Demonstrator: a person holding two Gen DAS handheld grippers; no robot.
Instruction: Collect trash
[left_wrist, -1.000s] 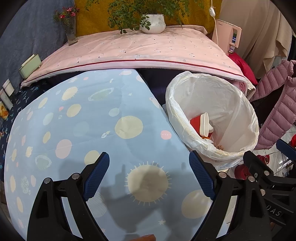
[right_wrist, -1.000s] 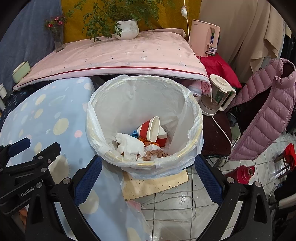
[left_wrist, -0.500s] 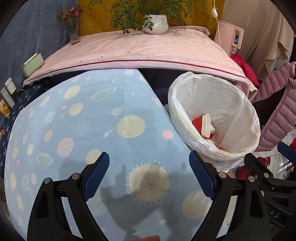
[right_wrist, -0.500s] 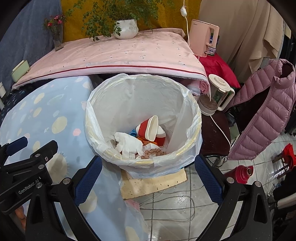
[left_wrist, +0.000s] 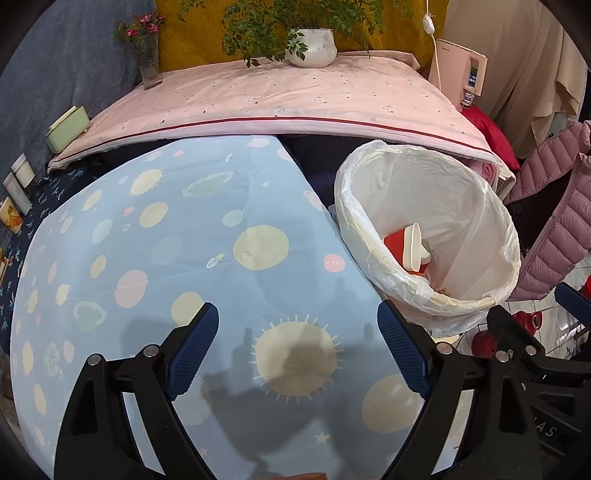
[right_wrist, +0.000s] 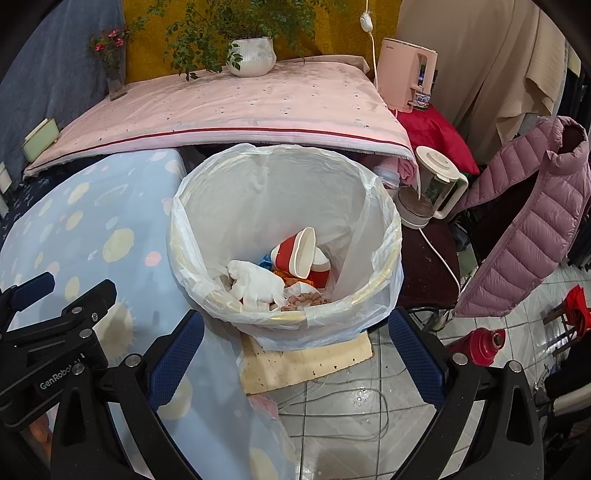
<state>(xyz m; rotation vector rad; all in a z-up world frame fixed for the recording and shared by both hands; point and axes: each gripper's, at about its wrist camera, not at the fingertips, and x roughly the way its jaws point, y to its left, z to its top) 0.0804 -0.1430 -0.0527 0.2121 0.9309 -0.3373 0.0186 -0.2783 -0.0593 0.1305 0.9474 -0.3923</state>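
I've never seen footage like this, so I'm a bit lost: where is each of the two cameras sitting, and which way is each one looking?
Left wrist view: rides on the left gripper, looking down along its open blue fingers at the blue spotted tablecloth; the right gripper's black frame shows at the right edge.
Right wrist view: rides on the right gripper, open and empty, looking down into the lined trash bin; the left gripper shows at lower left.
Both share the bin, the tablecloth, the pink-covered table and the potted plant.
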